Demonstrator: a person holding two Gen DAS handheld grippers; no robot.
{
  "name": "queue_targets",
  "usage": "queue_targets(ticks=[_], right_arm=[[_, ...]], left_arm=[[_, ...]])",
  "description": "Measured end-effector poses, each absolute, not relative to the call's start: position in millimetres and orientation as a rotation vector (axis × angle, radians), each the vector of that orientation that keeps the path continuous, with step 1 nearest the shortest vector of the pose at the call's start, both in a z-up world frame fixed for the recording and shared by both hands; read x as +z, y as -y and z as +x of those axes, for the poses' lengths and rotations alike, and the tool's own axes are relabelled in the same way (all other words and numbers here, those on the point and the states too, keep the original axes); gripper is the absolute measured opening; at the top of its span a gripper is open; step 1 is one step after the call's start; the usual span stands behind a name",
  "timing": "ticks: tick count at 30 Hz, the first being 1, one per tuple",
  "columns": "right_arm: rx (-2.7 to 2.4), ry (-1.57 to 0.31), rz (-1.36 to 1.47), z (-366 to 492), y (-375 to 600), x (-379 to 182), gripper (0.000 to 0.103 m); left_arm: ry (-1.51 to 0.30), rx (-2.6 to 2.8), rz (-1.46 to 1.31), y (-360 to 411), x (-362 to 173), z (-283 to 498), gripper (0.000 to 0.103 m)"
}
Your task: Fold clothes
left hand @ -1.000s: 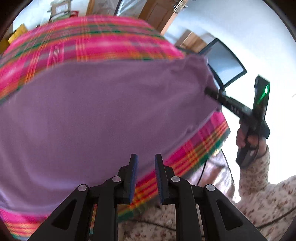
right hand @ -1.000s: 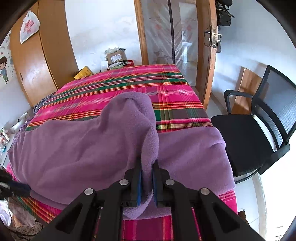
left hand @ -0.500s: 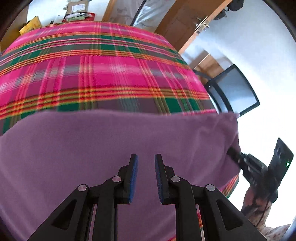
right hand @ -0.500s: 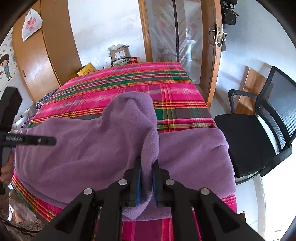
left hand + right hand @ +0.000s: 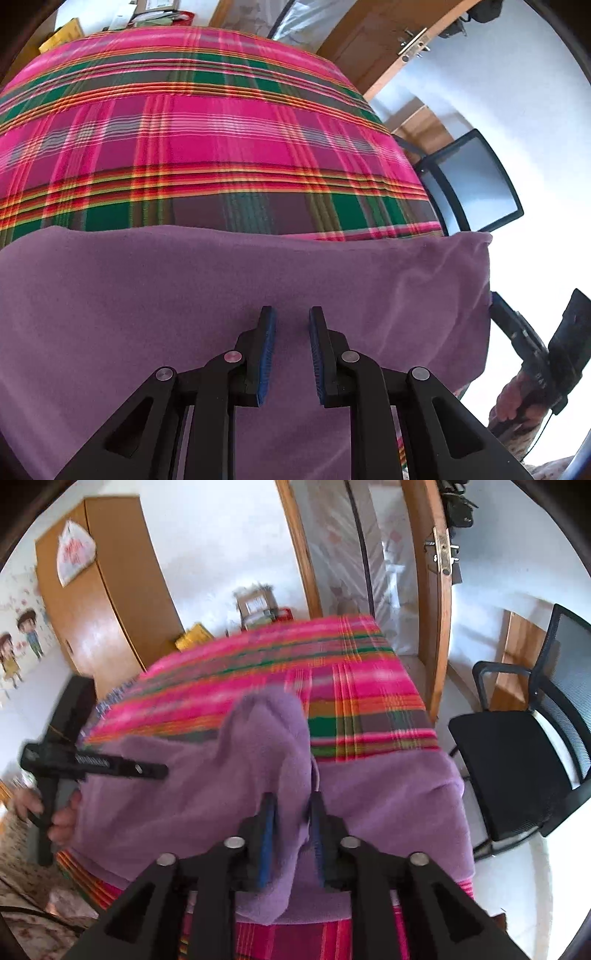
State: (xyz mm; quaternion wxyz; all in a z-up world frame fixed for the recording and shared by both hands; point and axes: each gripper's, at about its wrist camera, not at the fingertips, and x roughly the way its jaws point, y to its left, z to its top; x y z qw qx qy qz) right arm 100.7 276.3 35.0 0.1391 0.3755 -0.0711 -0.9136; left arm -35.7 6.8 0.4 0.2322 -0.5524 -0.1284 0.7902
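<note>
Right hand-held gripper (image 5: 290, 816) is opening around a raised fold of the purple garment (image 5: 388, 812), left hand-held gripper (image 5: 291, 328) narrowly parted, empty; folding looks barely begun.

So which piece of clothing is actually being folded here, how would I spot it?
Look at the bed with the pink plaid cover. Draped across its near end lies the purple fleece garment, with one raised fold between the right gripper fingers, which are opening. It is the only plain, fuzzy cloth there.

White walls, wooden wardrobe (image 5: 110, 602), black chair (image 5: 517, 768).
</note>
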Motion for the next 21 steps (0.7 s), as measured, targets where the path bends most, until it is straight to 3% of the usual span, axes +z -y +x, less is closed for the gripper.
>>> queue_targets(ticks=[5,11,17,21], right_arm=[[-2.691,0.366,1.088,93,-311,31,0.031],[-2.602,0.385,1.216,73,-310,-1,0.031],[-2.423,0.372,1.091,76,-281,3,0.032],[-2.401,0.284,1.07,73,-259,5,0.048]], left_arm=[[0.363,2.113,-1.483,-21,7,-31,0.019],[0.31,2.06,-1.498,-46,2,-25,0.019],[0.291,2.046,-1.521,-53,0,-23,0.019],[0.306,2.042,-1.532,-52,-4,-23,0.019]])
